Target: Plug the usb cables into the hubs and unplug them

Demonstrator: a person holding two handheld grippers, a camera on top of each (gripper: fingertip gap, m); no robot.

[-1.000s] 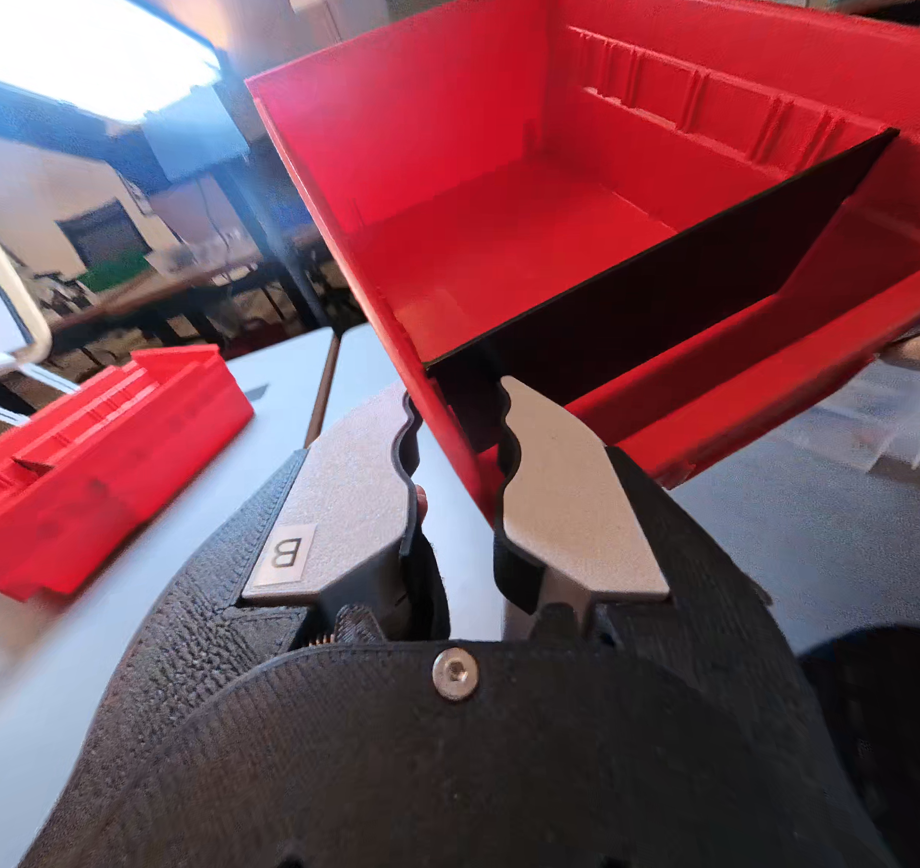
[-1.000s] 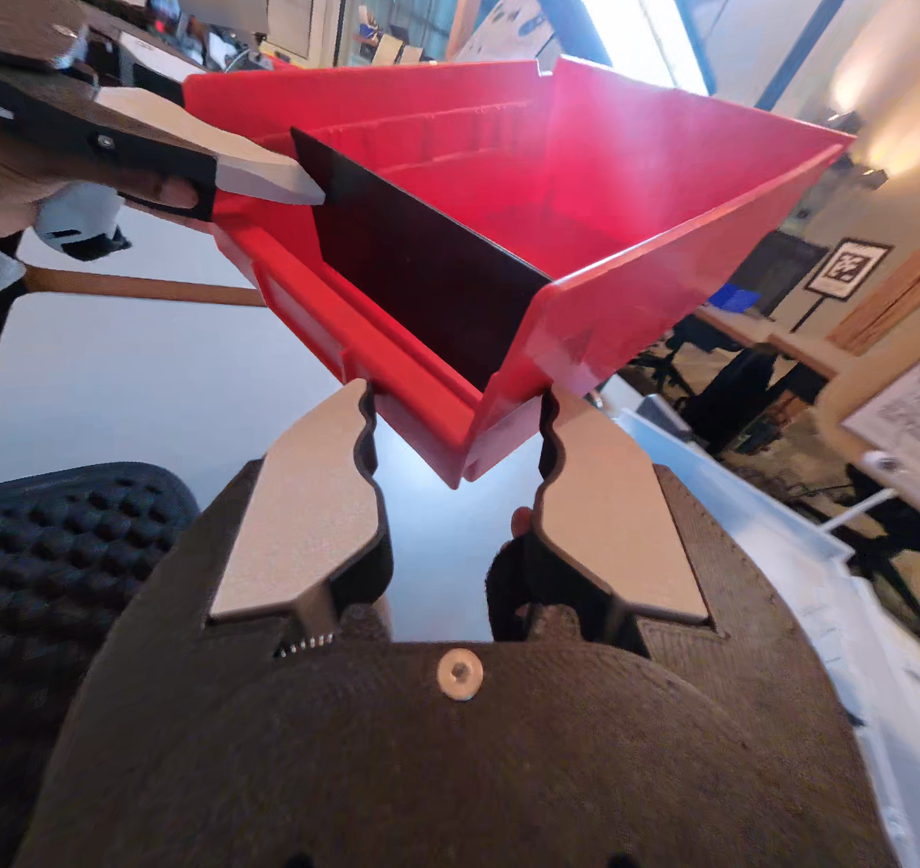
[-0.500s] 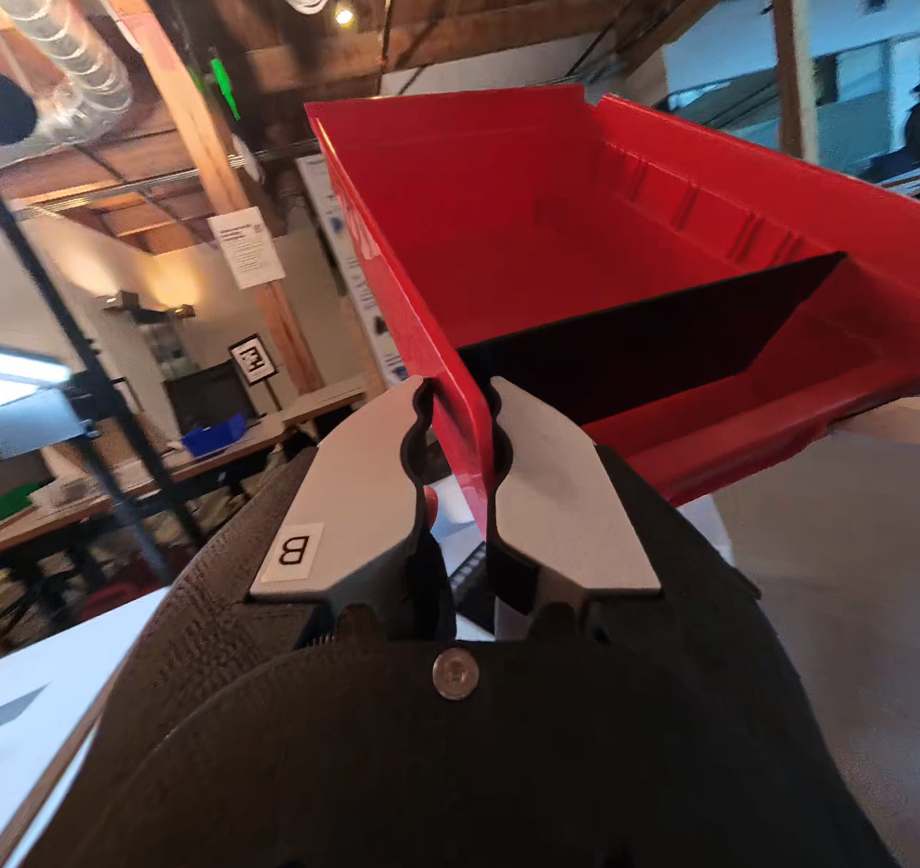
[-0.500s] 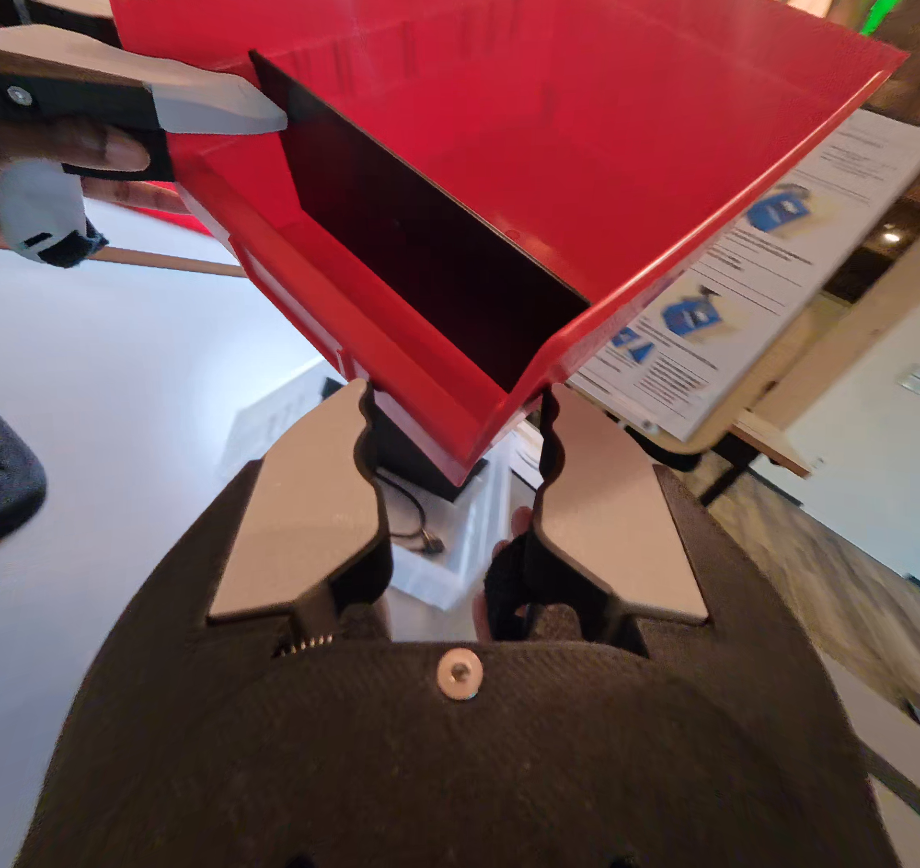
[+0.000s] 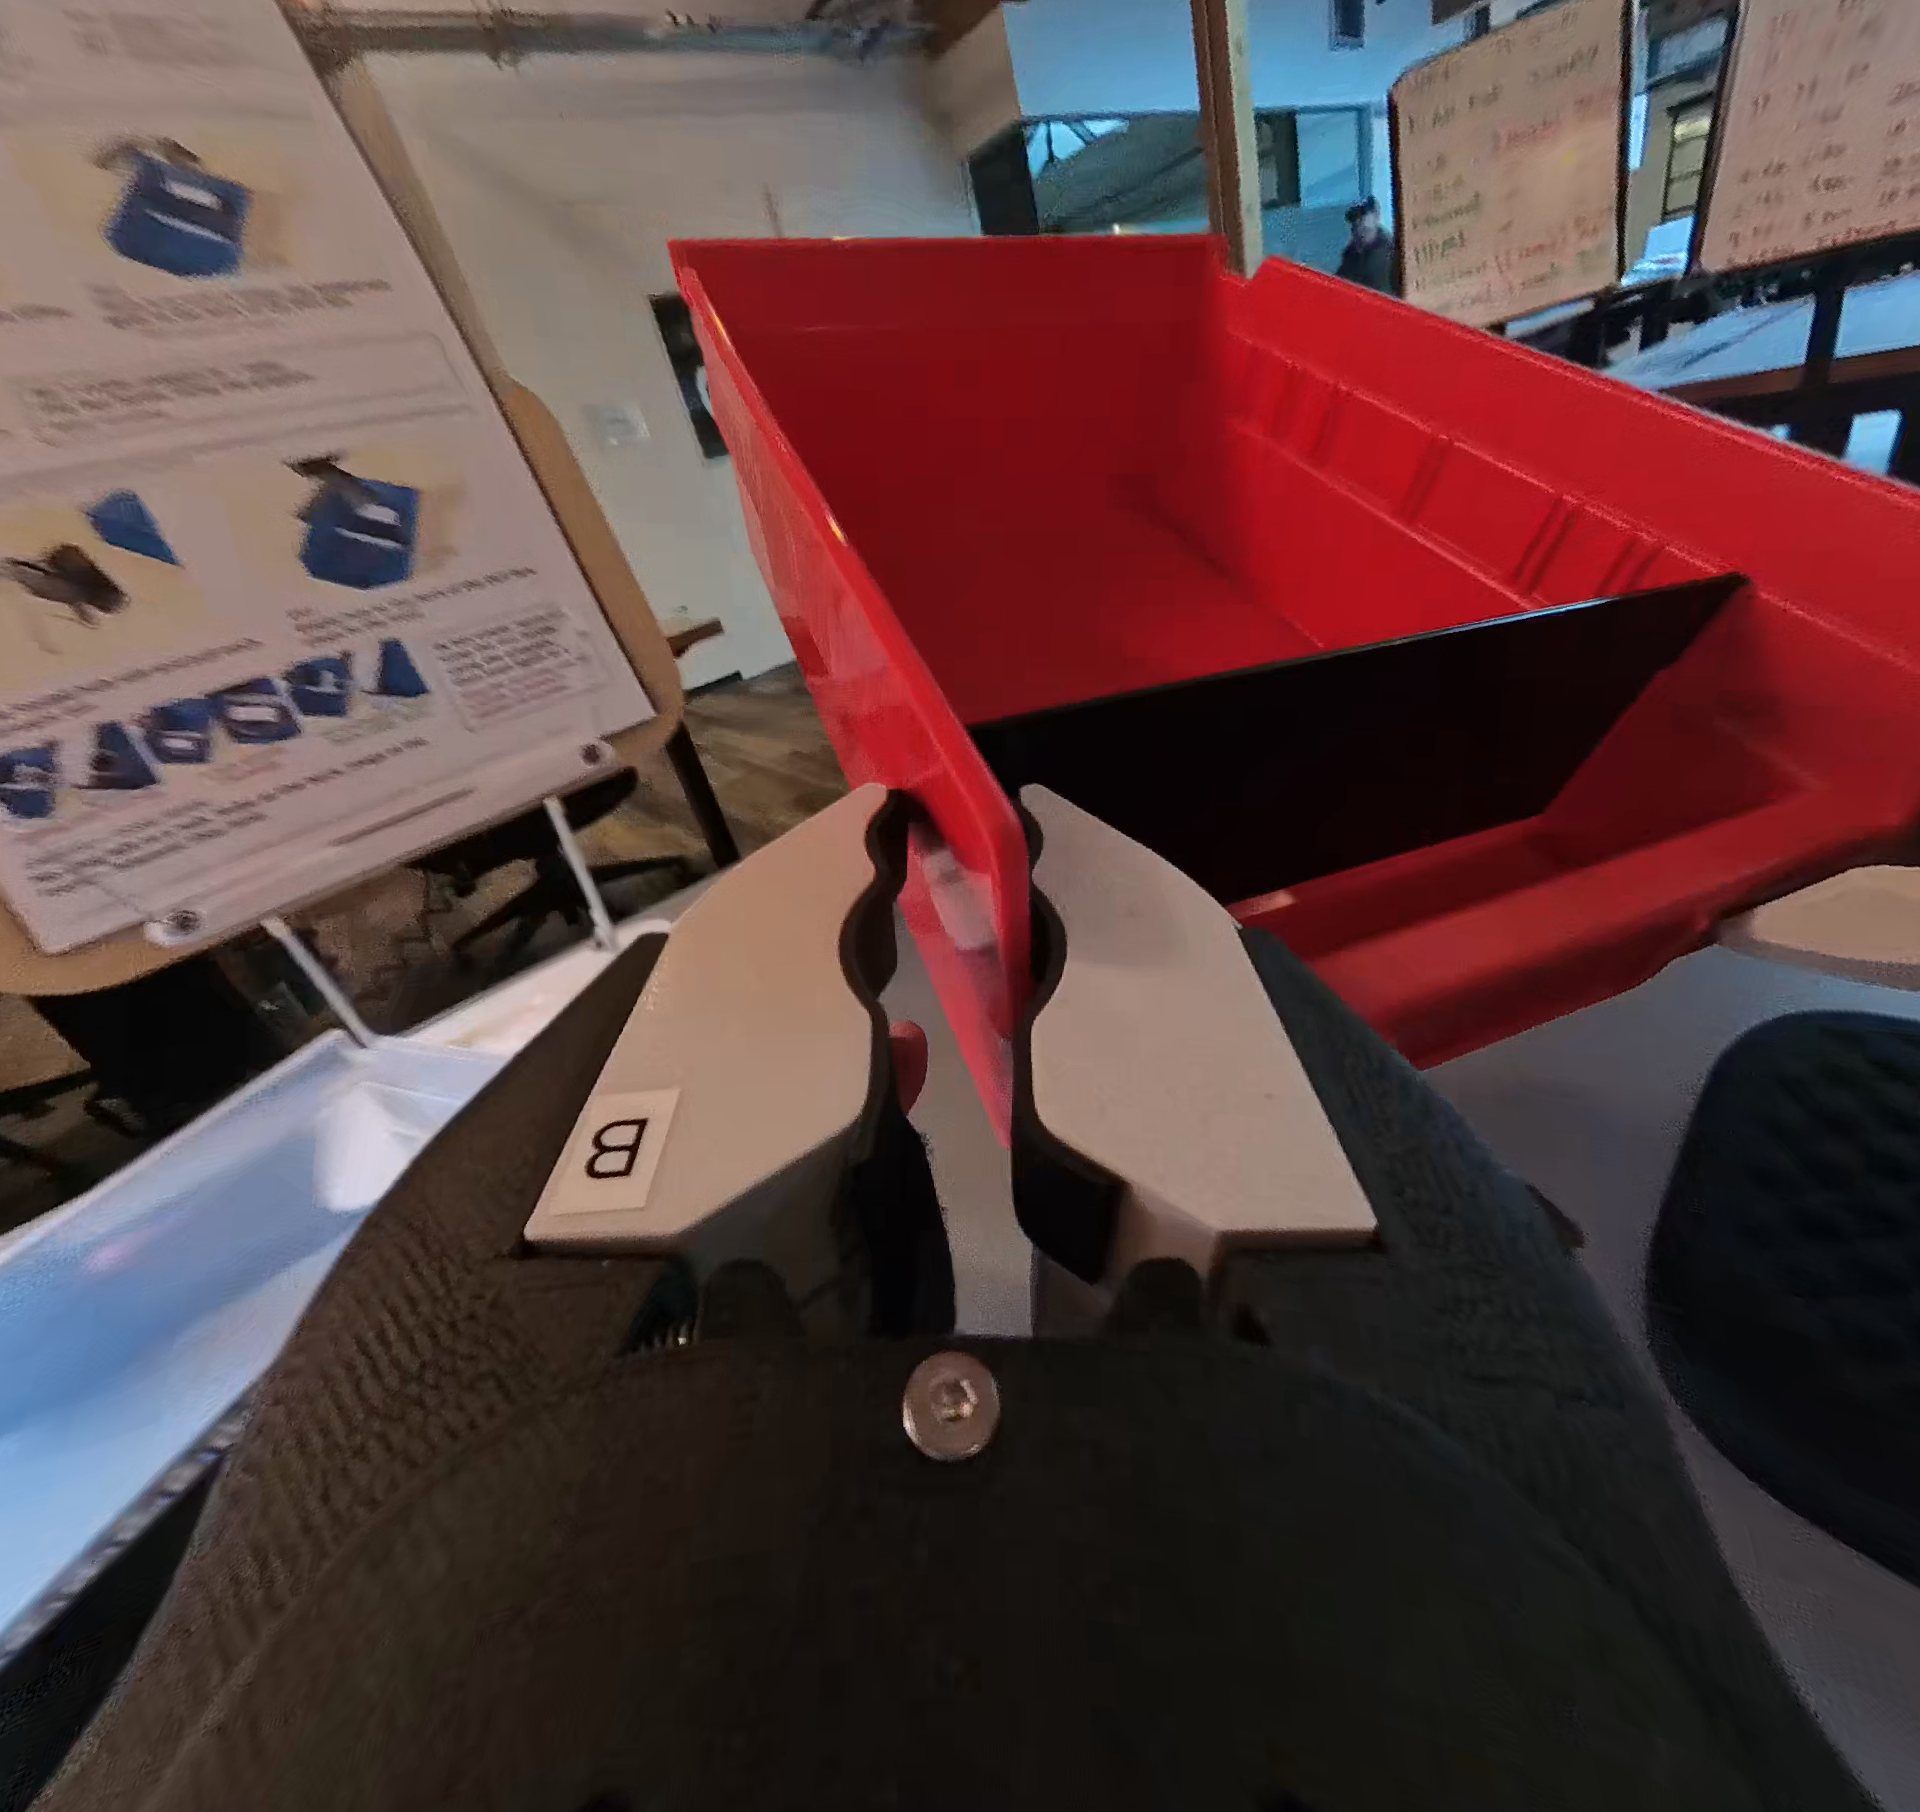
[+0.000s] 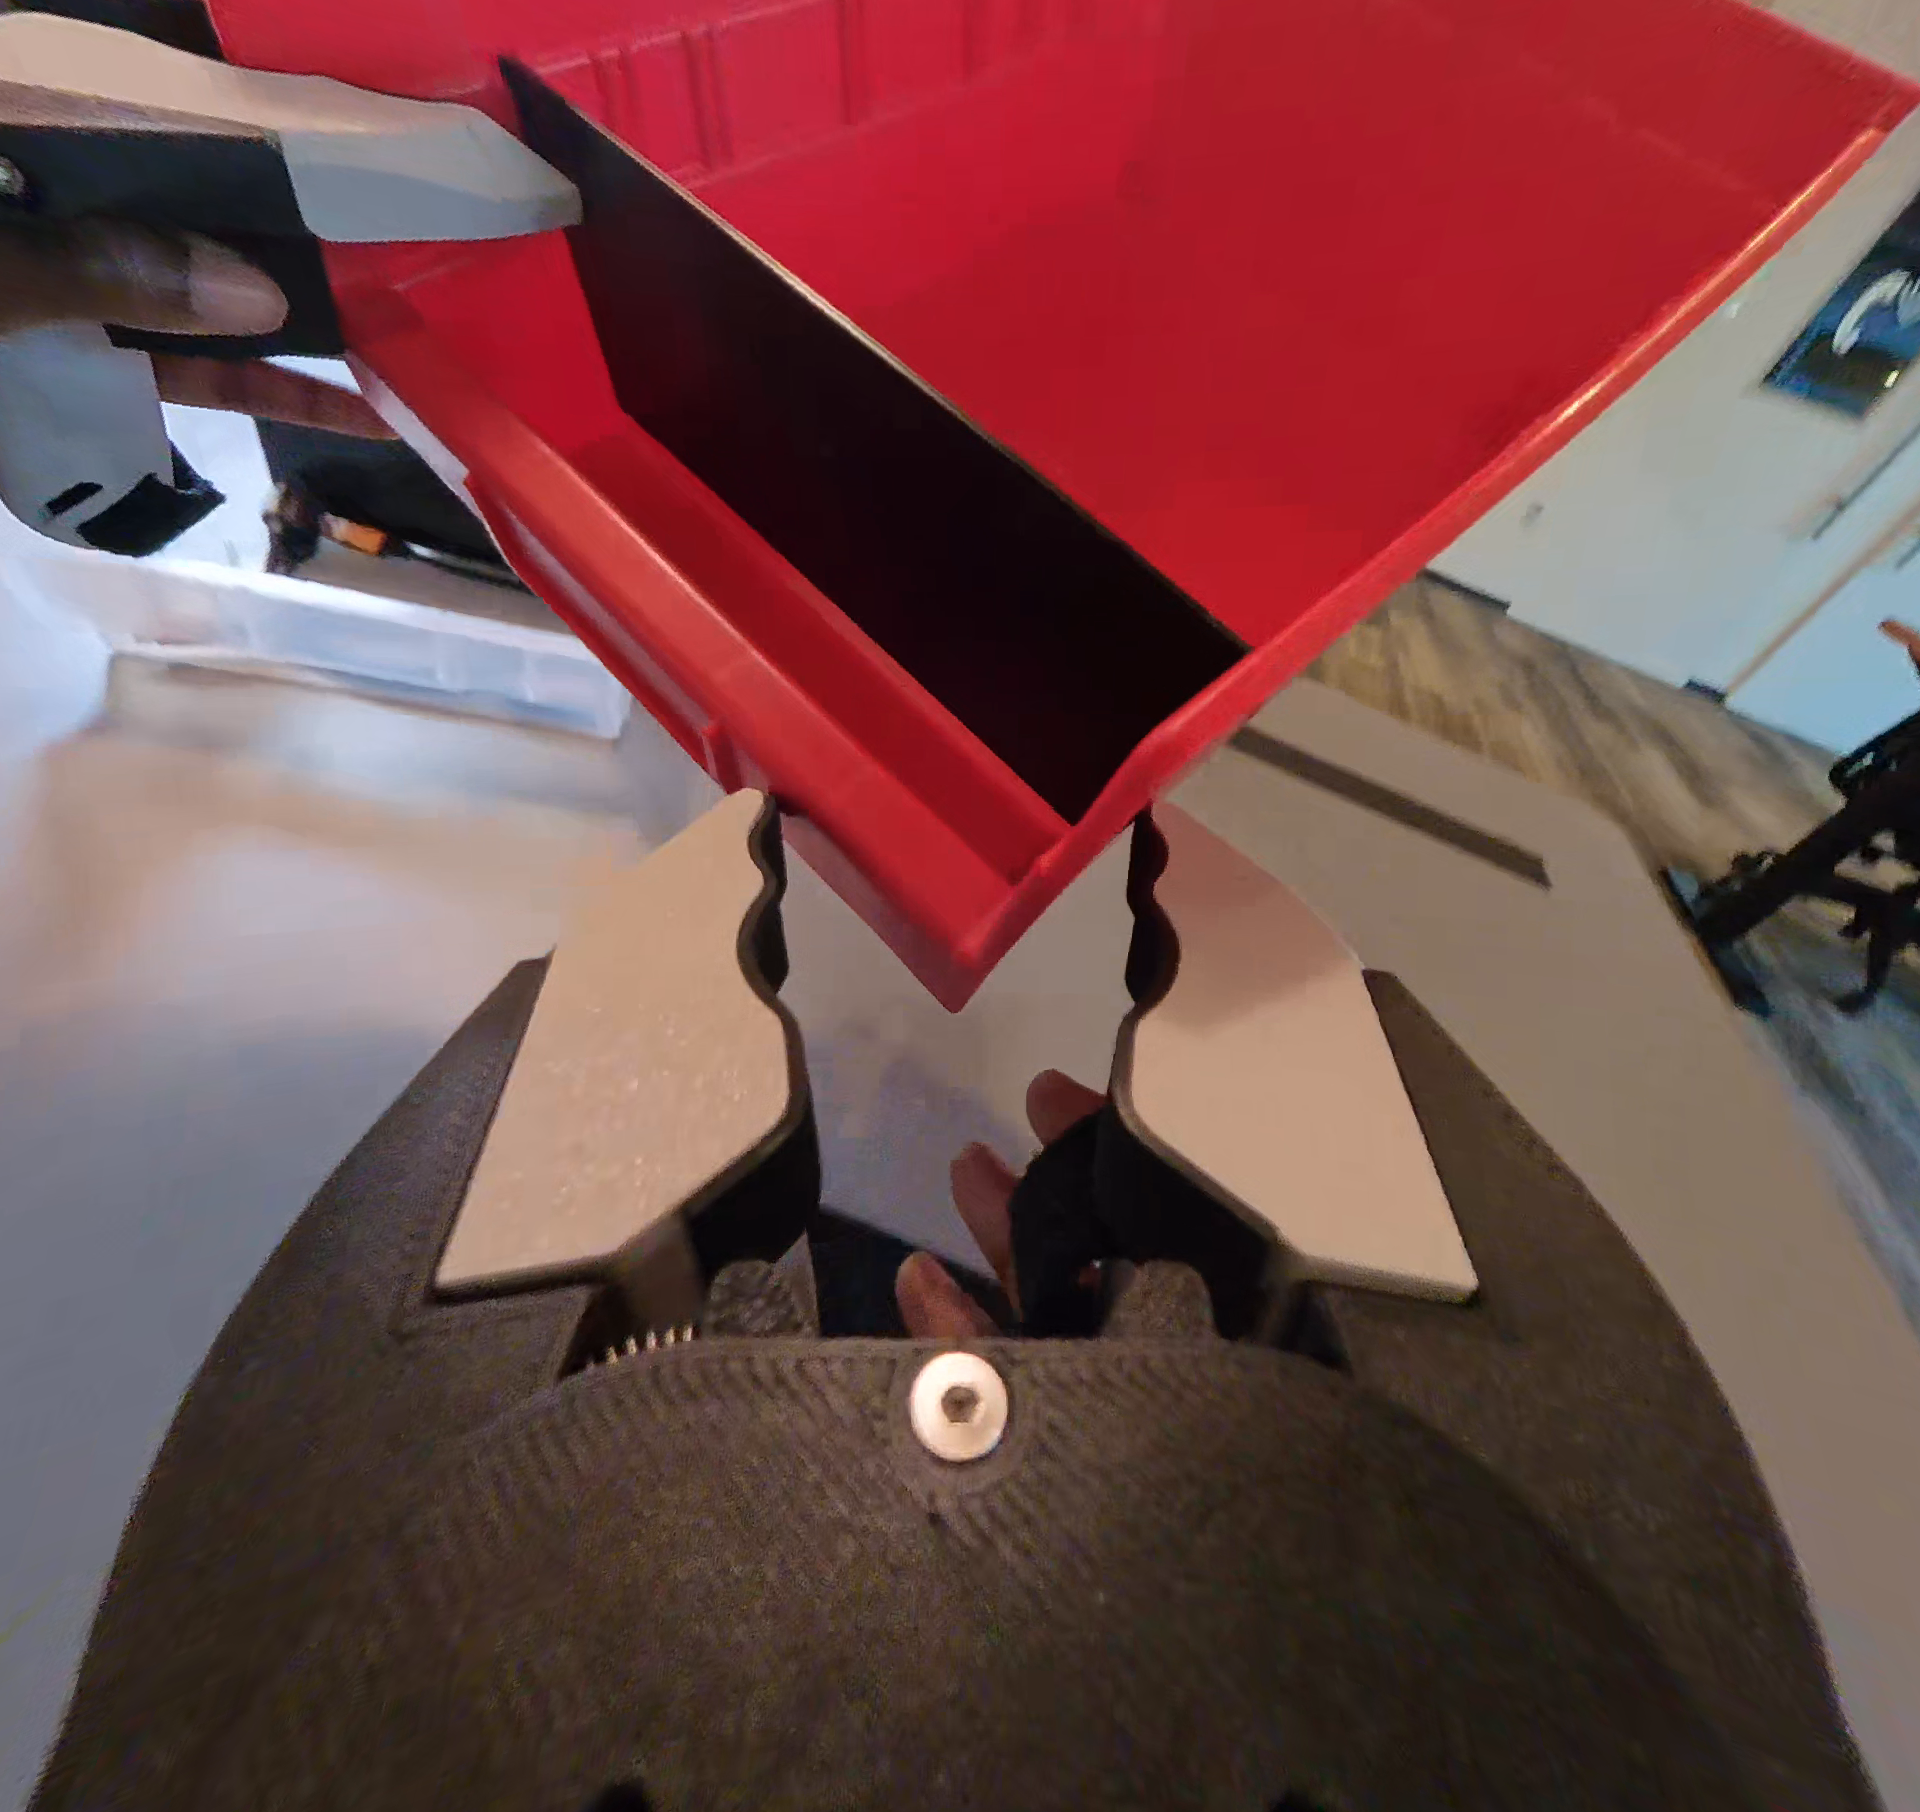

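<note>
Empty red bin carried in the air by both grippers; no cables or hubs in view.

The left gripper [image 5: 956,941] pinches the side wall of the red bin [image 5: 1049,474], its jaws pressed on the plastic. The right gripper [image 6: 951,915] has its jaws spread around the bin's front corner, and I cannot tell if they touch it. Compared with one second ago, the bin is lifted and swung: behind it now stand an instruction board [image 5: 260,412] and the room, not the table with the second red bin. The black divider [image 6: 883,453] stays in place. The usb cables and hubs are not visible, so I judge that plugging has not started here.
</note>
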